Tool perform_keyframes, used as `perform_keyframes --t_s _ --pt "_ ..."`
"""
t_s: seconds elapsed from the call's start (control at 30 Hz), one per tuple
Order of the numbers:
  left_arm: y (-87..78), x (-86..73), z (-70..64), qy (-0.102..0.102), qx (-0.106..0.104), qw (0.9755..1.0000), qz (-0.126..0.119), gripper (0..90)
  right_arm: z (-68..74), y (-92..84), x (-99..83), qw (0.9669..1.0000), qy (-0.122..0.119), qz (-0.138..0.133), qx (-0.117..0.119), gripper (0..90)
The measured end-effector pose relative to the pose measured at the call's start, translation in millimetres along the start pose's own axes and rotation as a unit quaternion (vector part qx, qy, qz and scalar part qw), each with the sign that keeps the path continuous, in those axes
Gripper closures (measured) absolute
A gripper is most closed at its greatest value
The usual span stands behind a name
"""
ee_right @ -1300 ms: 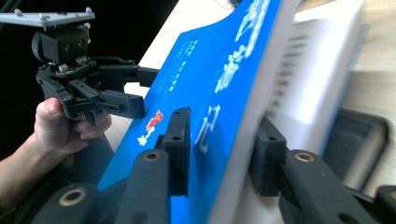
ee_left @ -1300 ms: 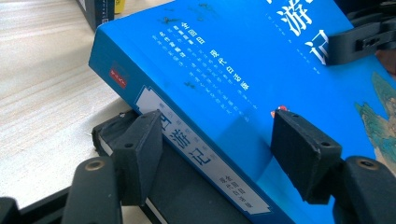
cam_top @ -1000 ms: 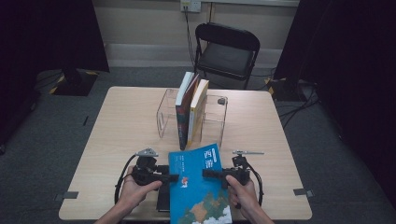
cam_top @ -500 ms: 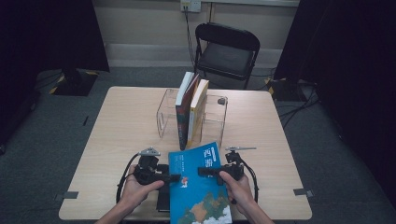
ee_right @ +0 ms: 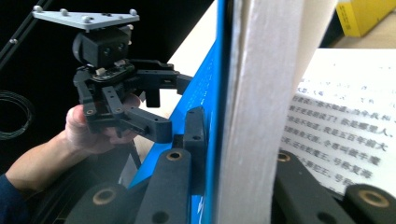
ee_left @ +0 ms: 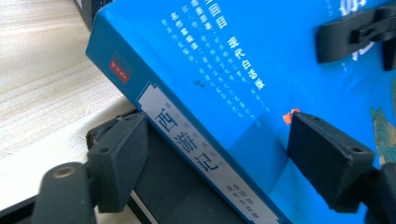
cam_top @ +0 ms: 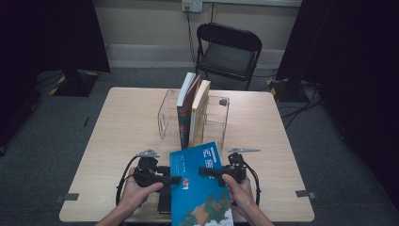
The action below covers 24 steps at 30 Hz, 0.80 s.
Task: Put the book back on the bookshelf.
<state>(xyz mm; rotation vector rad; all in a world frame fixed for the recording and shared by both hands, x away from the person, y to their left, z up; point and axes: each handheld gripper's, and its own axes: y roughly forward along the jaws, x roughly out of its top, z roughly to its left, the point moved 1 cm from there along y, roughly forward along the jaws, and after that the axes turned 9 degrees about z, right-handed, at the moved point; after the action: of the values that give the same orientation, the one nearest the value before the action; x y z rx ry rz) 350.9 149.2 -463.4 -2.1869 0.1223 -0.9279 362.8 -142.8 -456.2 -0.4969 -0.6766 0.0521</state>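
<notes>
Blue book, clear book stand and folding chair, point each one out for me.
blue book [cam_top: 200,188], high view, middle of its front cover.
clear book stand [cam_top: 165,115], high view, its left wall.
folding chair [cam_top: 226,56], high view, its seat.

The book [cam_top: 200,186] is bright blue with white lettering, a white label strip along its spine, a small red mark, and a green and tan picture low on its cover. Both claws are black; the left claw [cam_top: 175,179] carries a grey plate. The table [cam_top: 117,136] is pale wood grain. The chair [cam_top: 228,52] is black.
</notes>
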Motion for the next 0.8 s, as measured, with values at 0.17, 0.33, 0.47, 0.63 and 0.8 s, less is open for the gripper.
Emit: perform_keyframes --t_s 0.17,0.33,0.47,0.63,0.8 --pt "1.4 -0.3 -0.5 -0.005 -0.023 0.9997 0.000 15.9 9.8 -3.0 0.1 0.9997 -0.021 -0.012 -0.004 78.9" --pt "5.2 0.0 -5.9 0.001 -0.047 0.9989 0.002 14.9 18.7 -5.7 -0.5 0.9991 -0.037 -0.020 -0.005 79.2" --pt "6.7 -1.0 -10.5 0.011 -0.059 0.9982 0.004 14.1 25.2 -6.8 -1.0 0.9984 -0.048 -0.027 -0.004 79.4" --pt "8.6 0.3 -9.6 0.011 -0.106 0.9941 0.017 16.0 37.0 -8.5 -0.8 0.9968 -0.072 -0.034 -0.005 79.5" --pt "3.8 3.6 -16.2 0.021 -0.123 0.9921 0.009 21.1 51.2 -10.2 0.4 0.9943 -0.098 -0.040 -0.003 79.9"
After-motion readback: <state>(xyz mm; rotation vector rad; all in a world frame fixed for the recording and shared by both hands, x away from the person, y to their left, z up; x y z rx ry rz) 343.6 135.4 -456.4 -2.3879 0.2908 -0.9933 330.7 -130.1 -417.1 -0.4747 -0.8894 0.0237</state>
